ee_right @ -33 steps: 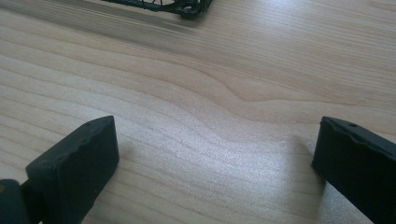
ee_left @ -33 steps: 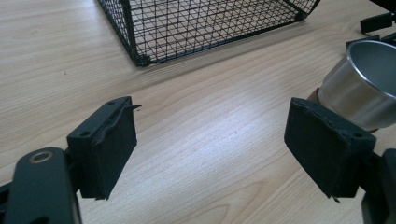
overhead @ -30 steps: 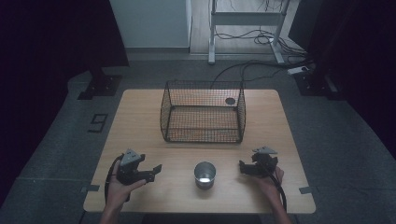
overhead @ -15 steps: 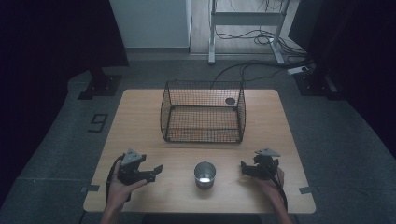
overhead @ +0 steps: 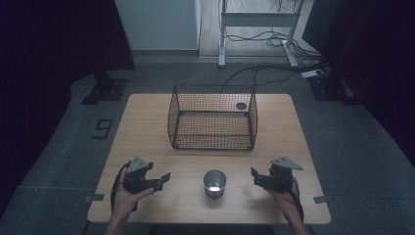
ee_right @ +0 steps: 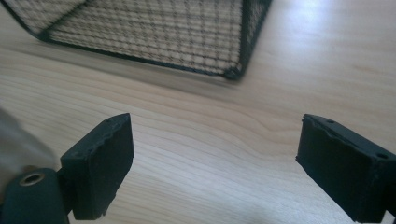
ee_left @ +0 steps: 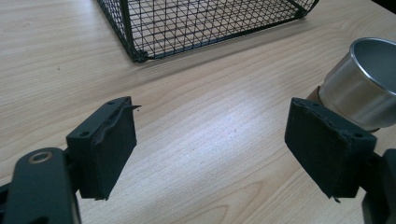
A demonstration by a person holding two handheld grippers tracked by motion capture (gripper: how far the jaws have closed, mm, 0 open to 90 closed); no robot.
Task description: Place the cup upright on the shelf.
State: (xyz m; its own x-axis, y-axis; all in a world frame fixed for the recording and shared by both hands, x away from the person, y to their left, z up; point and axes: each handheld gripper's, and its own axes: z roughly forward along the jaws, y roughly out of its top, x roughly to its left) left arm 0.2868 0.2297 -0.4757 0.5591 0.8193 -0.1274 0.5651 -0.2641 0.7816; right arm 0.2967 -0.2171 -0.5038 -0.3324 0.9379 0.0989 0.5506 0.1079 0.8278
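Steel catches the light at the near edge of a pale wooden tabletop (overhead: 147, 122), where a small metal cup (overhead: 214, 182) stands upright between 2 hand-held claws. The left claw (overhead: 161, 180) hovers just left of the cup with its jaws spread wide and nothing between them; in the left gripper view the left claw's (ee_left: 210, 149) dark pads frame bare wood, and the cup (ee_left: 362, 88) sits just beyond the right-hand pad, apart from it as far as can be told. The right claw (overhead: 257, 177) points toward the cup from the other side, near but not touching. Its jaws have just been closing, yet in the right gripper view the right claw (ee_right: 215, 163) gapes over bare wood, gripping nothing. A black wire basket (overhead: 213, 117) stands behind the cup, toward the far side of the tabletop.
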